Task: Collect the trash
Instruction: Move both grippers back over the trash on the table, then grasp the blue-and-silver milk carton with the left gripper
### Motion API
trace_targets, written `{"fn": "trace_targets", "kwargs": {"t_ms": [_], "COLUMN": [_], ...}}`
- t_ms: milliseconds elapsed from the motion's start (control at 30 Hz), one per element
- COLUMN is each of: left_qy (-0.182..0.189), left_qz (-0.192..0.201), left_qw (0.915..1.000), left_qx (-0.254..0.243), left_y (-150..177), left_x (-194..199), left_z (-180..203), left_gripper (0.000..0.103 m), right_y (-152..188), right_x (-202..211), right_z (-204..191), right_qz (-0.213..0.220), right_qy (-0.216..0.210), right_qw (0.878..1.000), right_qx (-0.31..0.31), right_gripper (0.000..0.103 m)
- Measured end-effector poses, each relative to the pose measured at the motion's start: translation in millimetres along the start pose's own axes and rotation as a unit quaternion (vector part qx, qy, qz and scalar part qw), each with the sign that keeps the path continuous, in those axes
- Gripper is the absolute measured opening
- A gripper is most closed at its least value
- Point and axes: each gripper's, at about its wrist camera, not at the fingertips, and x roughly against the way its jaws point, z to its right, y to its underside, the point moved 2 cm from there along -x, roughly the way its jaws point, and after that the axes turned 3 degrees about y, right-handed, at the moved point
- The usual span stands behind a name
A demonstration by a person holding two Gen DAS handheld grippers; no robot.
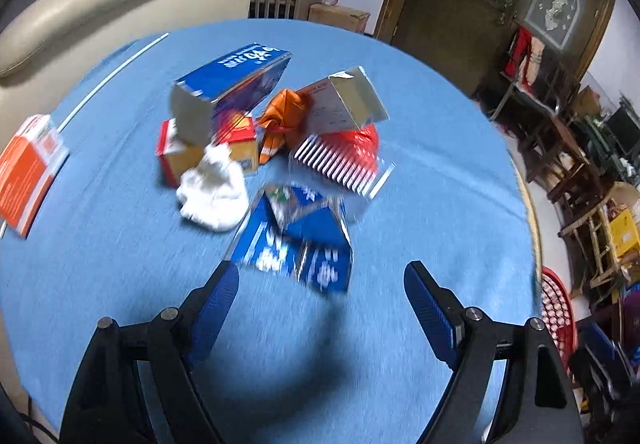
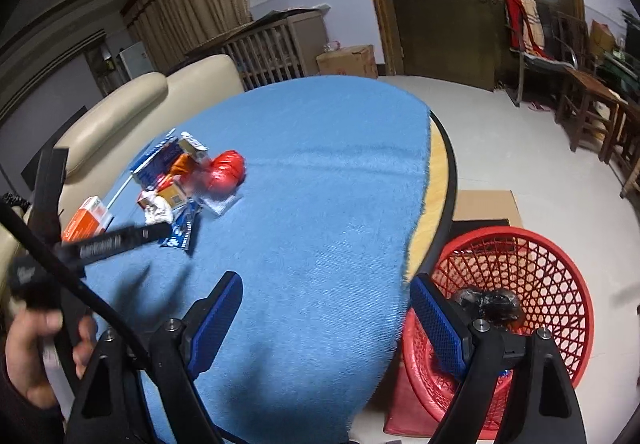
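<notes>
My left gripper (image 1: pixel 320 280) hovers low, fingers apart, empty, over the blue wrapper (image 1: pixel 296 240) at the trash pile's near edge. My right gripper (image 2: pixel 326 296), also spread, straddles the table (image 2: pixel 438 172) edge; red basket (image 2: pixel 560 256) beside it.

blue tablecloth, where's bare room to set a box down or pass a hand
Free: the blue tablecloth from the red wrapper to its edge by the red basket, and ahead of both grippers. Crowded: the pile around the white tissue.
</notes>
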Motion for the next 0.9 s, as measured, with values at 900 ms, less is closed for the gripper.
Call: {"fn": "trace_targets", "kwargs": {"t_ms": [900], "left_qy": [-0.034], "left_qz": [0.027], "left_qw": [0.9989], "left_qx": [-0.019], "left_y": [25.6], "left_x": [22.9], "left_z": [-47.3], "left_gripper": [0.045], "right_y": [-29.2], "right_x": [-51.4], "right_z": [-42.5], "right_qz": [-0.027], "right_qy": [-0.047], "right_qw": [0.998], "right_qx": [0.042], "right_gripper": [0.088]}}
